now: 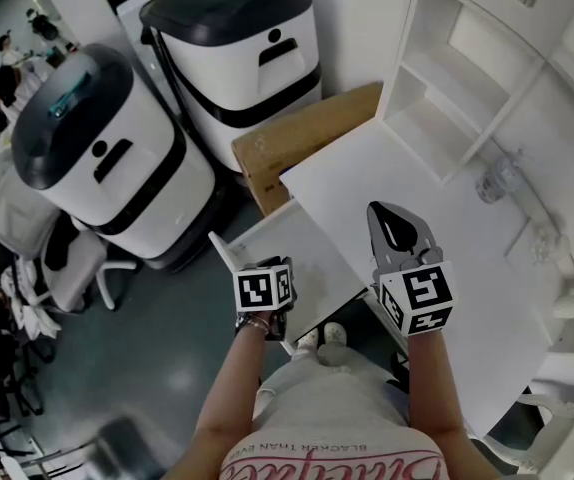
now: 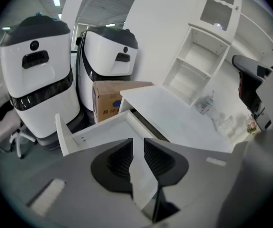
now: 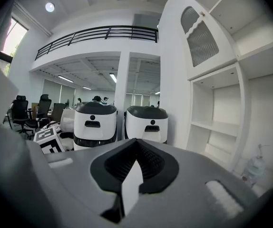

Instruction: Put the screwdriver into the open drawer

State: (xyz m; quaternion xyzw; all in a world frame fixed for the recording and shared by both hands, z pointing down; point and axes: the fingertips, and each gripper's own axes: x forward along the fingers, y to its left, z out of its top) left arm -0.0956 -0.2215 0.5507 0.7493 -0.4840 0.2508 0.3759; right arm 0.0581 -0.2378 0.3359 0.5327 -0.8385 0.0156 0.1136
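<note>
White machines [image 1: 97, 158] with black lids, two of them, stand on the dark floor [image 1: 167, 368] at the far left. A cardboard box [image 1: 302, 133] sits between the rear one and the desk. Next comes the drawer [image 1: 285, 230], pulled out from under the white desk top [image 1: 417, 168]. What shows of its inside is plain white. The screwdriver I cannot pick out in any view, and part of the drawer's near end is covered by a marker cube [image 1: 264, 290]. That cube belongs to the left gripper [image 2: 138, 144], which is held above the drawer and tilted down towards it. Its jaws stand a narrow slit apart with nothing between them. The right gripper [image 3: 136, 145] hangs over the desk's front edge, pointing almost level — its jaws are closed tip to tip on nothing. Further right, an open white shelf unit [image 1: 447, 78] stands on the desk, with a clear bottle [image 1: 495, 180] just beside it.
</note>
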